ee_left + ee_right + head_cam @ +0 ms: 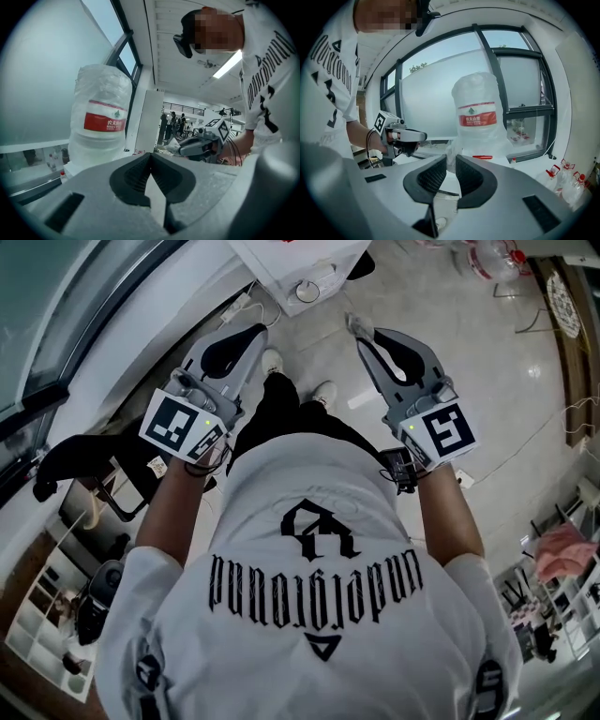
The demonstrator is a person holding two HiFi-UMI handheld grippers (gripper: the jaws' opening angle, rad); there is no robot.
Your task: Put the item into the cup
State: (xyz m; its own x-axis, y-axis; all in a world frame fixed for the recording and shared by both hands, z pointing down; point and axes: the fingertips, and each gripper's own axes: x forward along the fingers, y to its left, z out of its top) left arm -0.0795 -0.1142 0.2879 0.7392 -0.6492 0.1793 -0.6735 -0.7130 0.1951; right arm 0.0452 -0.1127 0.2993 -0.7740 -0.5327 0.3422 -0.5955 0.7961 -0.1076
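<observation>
Carrying a crumpled clear plastic scrap (451, 151) clamped in the right gripper (362, 337) at upper centre, with the left gripper (257, 331) pinched together empty, looks like mid-transport; no cup shows, so locating it comes next.

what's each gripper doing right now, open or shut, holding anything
Left gripper: closed, nothing between its jaws.
Right gripper: closed on a crumpled plastic wrapper.
</observation>
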